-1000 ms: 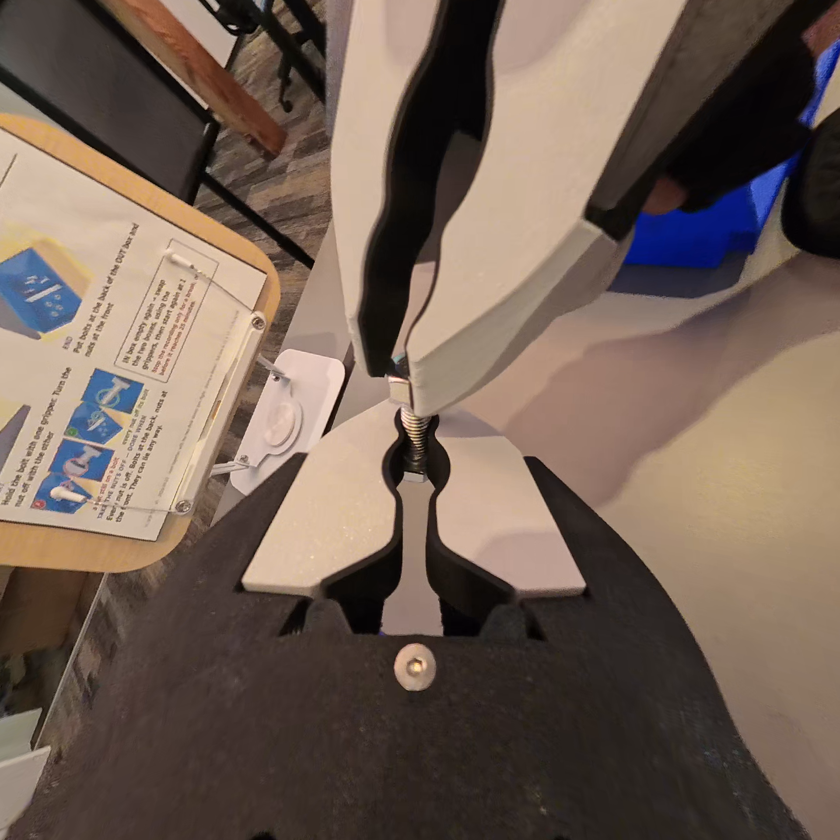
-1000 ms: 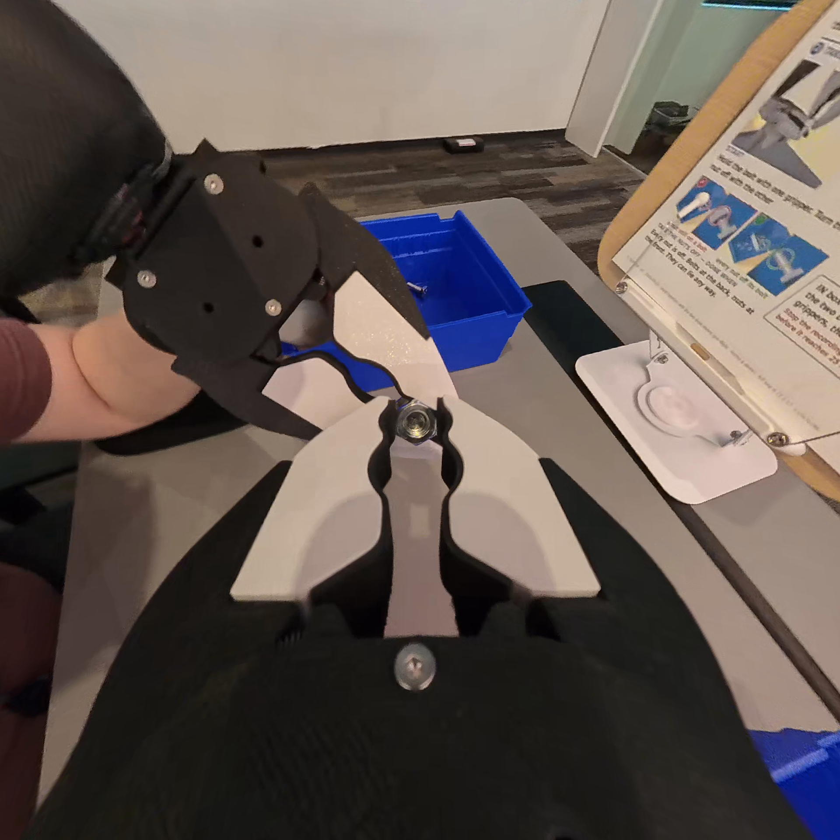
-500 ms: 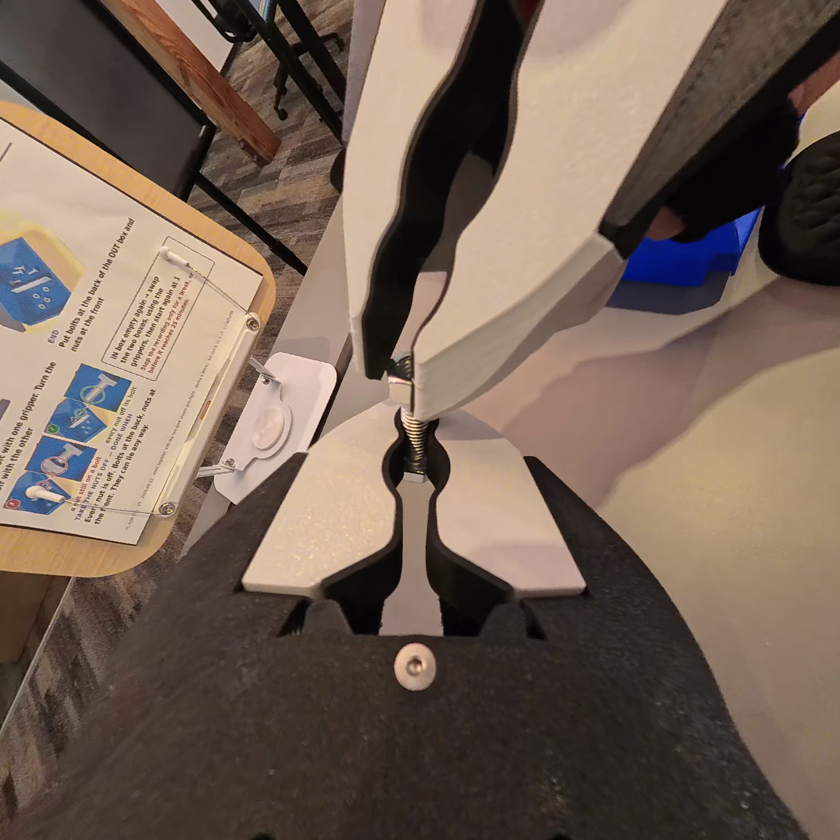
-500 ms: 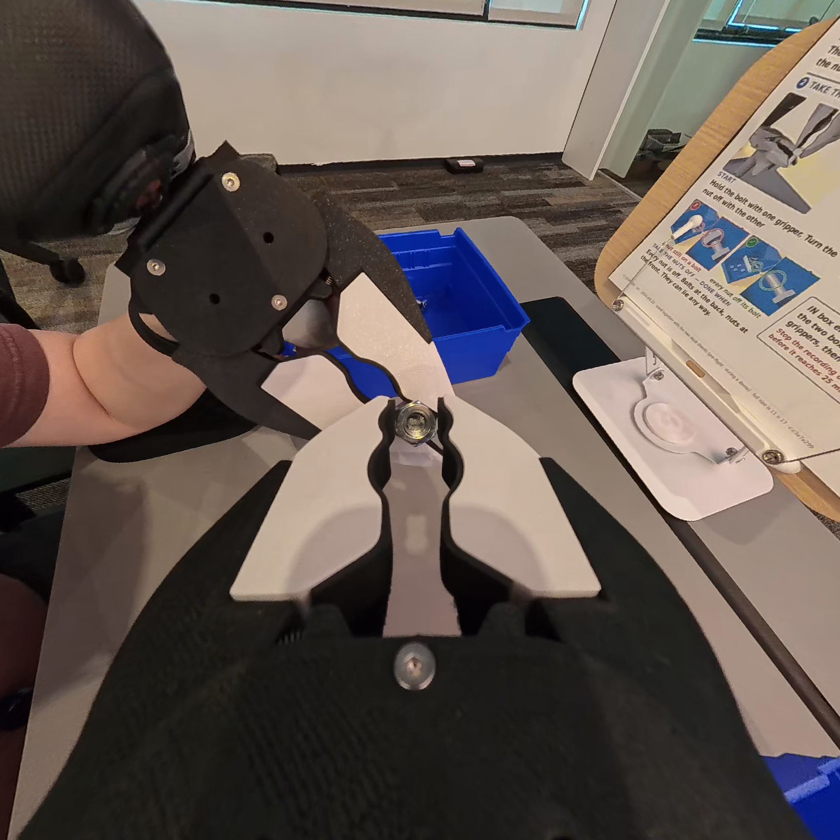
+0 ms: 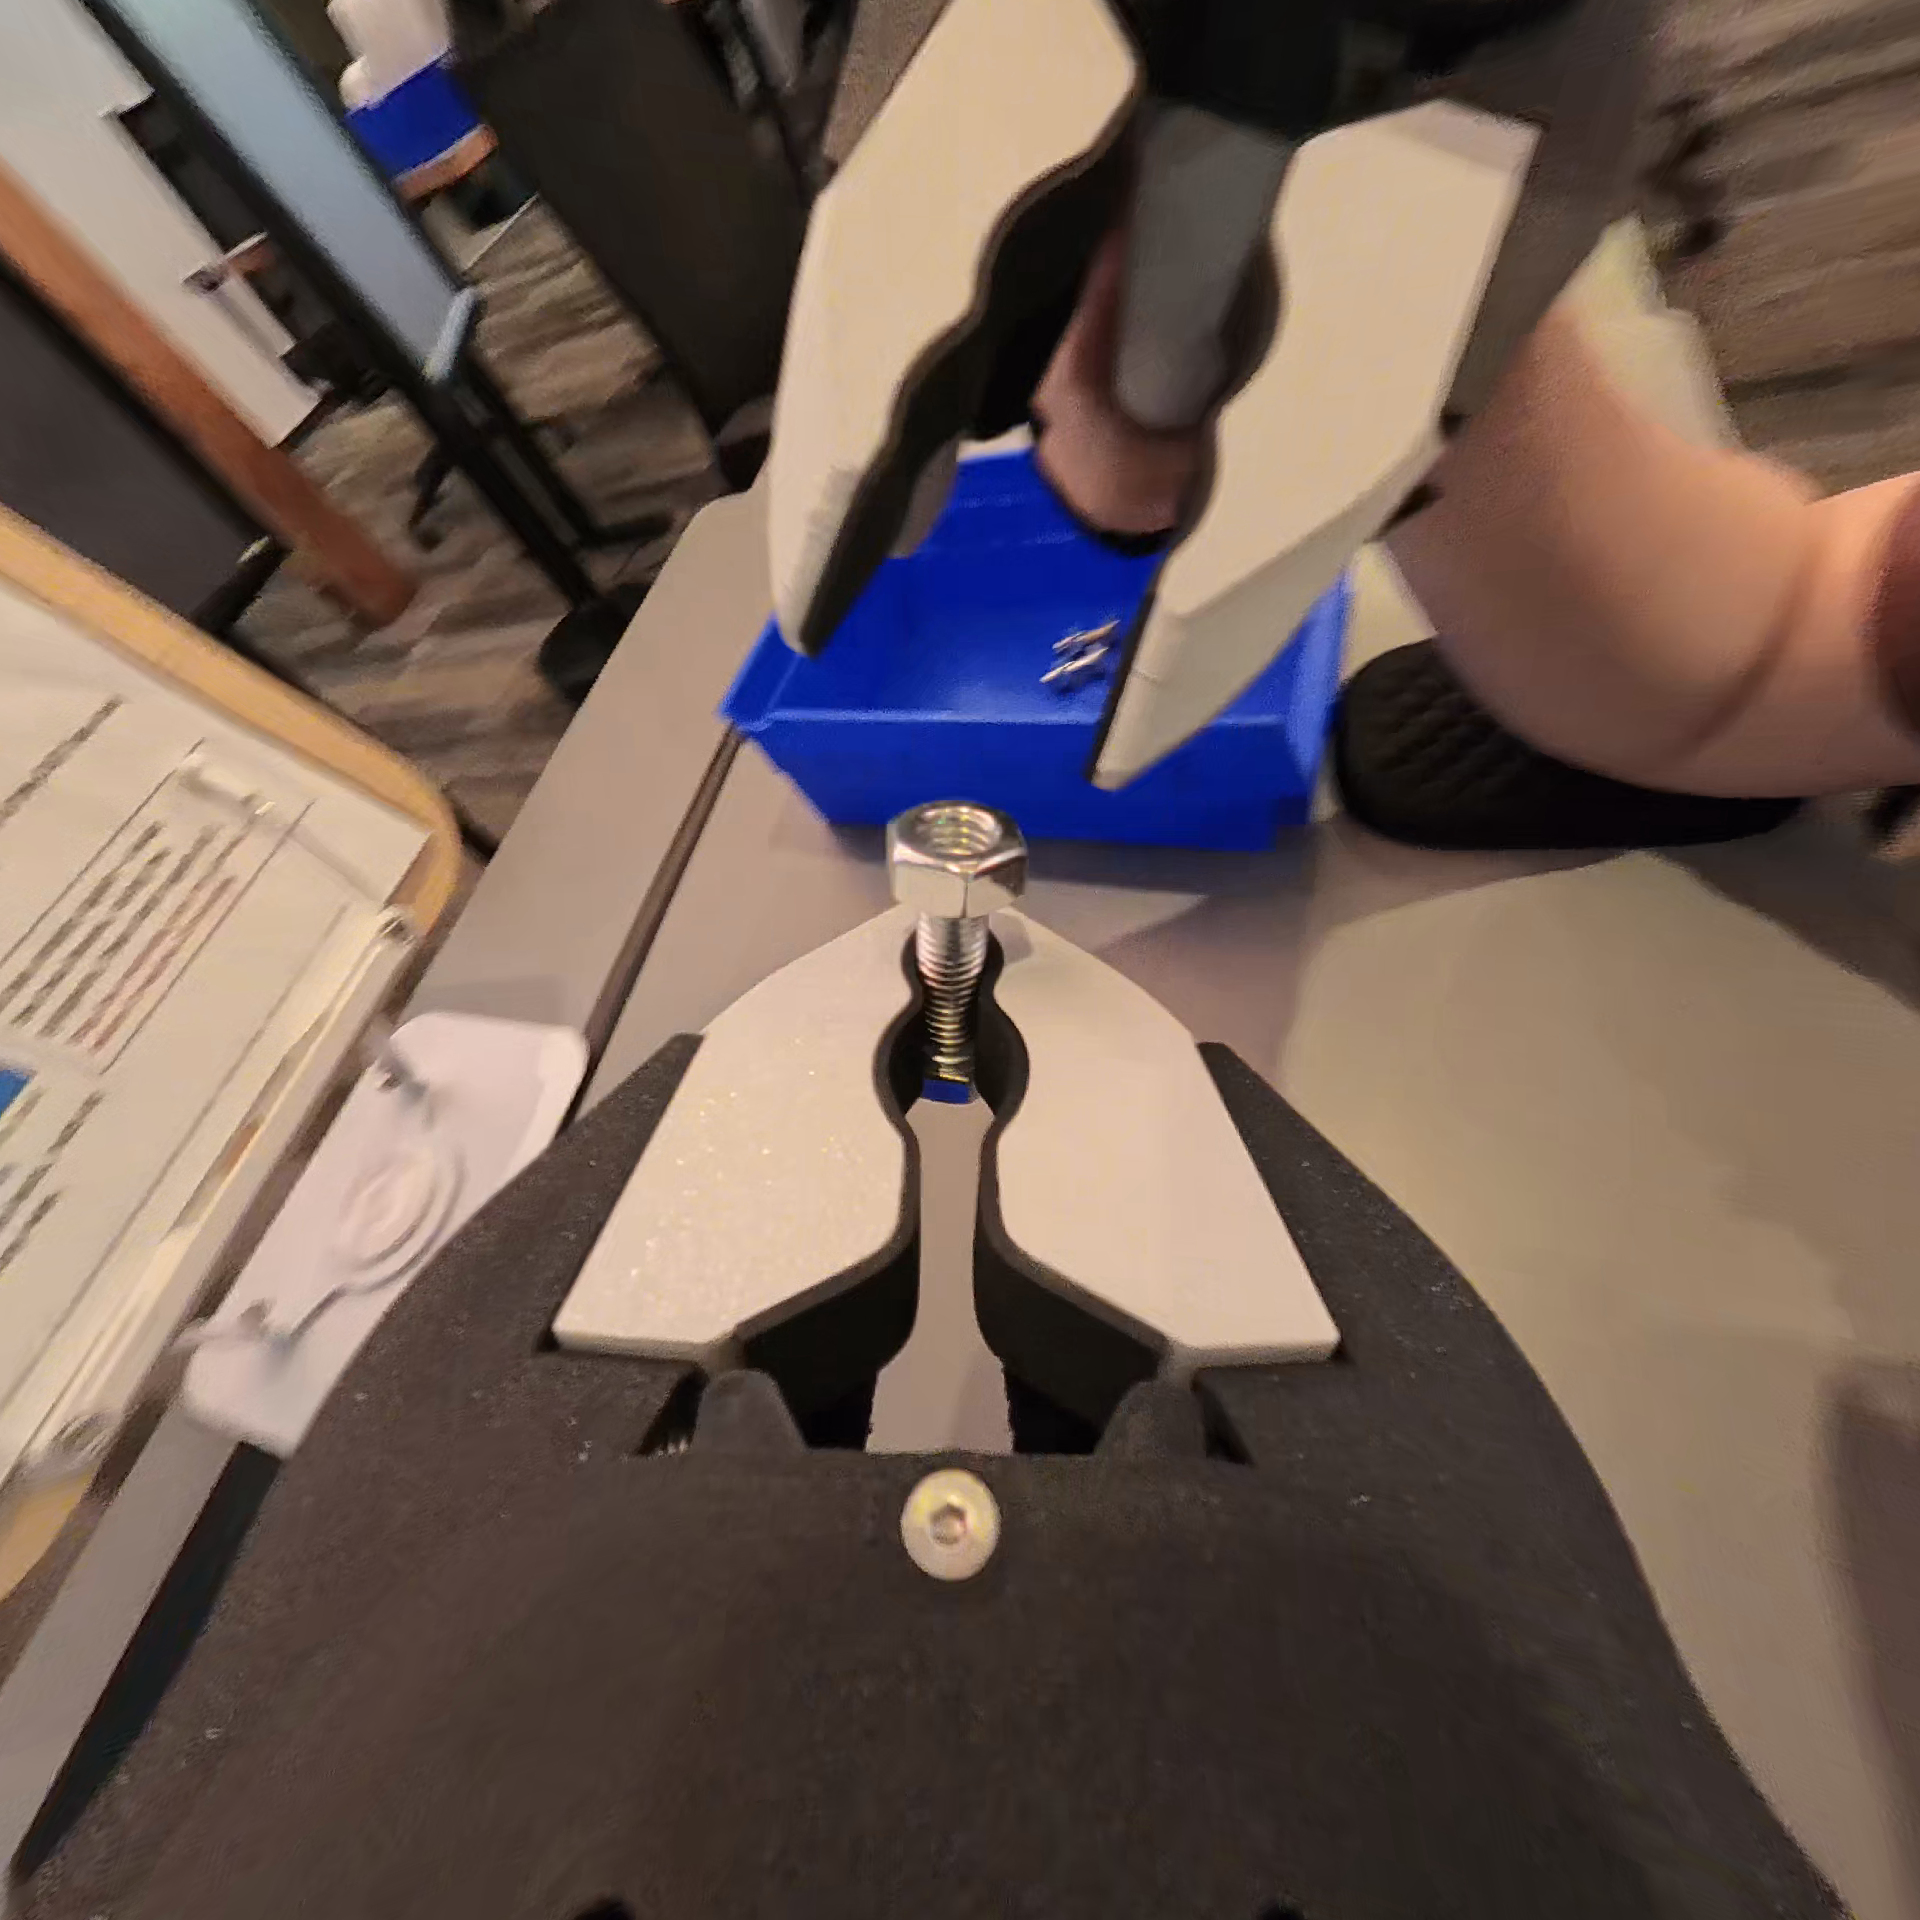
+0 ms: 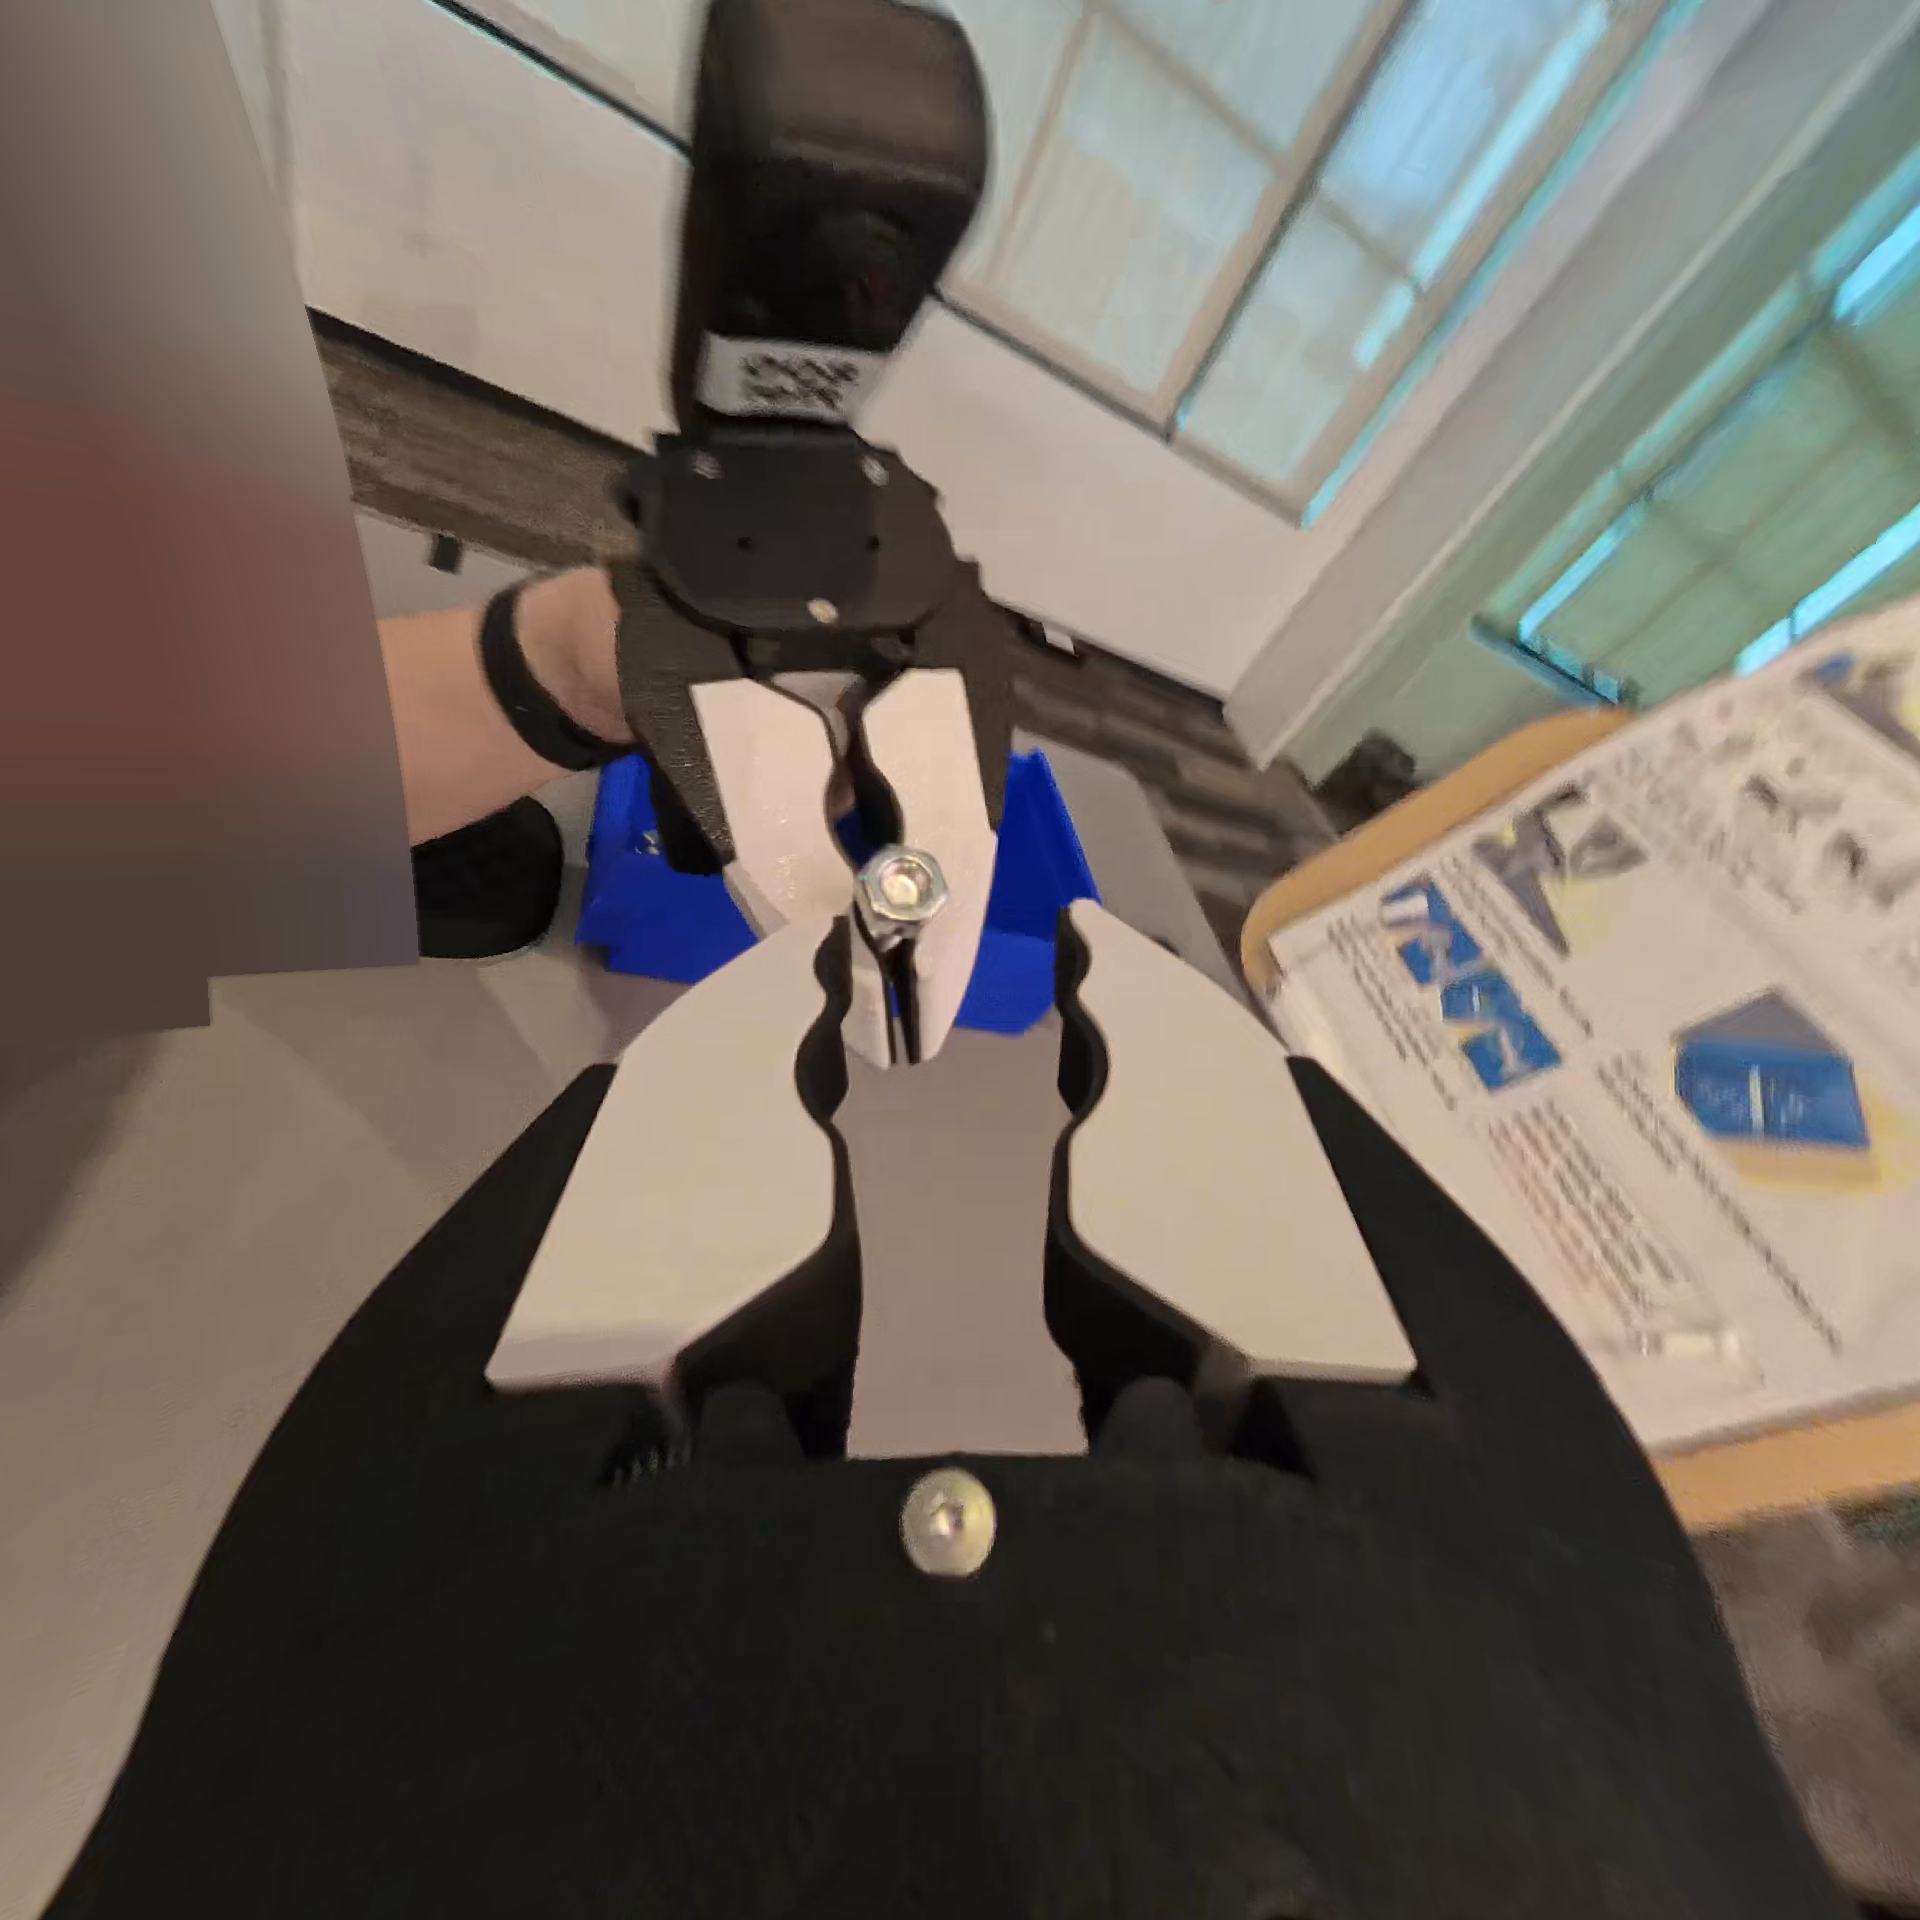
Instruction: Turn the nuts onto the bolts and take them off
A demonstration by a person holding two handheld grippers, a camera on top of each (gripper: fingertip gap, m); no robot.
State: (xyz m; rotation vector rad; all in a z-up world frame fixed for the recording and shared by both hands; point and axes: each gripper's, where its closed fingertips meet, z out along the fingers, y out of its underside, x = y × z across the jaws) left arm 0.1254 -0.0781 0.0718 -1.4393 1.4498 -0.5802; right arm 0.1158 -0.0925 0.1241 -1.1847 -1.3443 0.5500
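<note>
Left claw (image 5: 956,940) clamps bolt (image 5: 949,987) upright (nut (image 5: 957,858) on top); right claw (image 6: 951,982) gapes, empty.

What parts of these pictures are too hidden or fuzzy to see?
- Left wrist view: the bolt head is hidden between the left gripper fingers.
- Left wrist view: small metal parts in the blue bin are too small to tell apart.
- Right wrist view: the instruction sheet is motion-blurred.
- How far the nut is threaded cannot be told.

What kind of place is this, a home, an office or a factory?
Probably an office or lab set up for recording. A grey table carries a blue bin and an instruction sheet on a board, and large windows and carpet lie behind.
</note>
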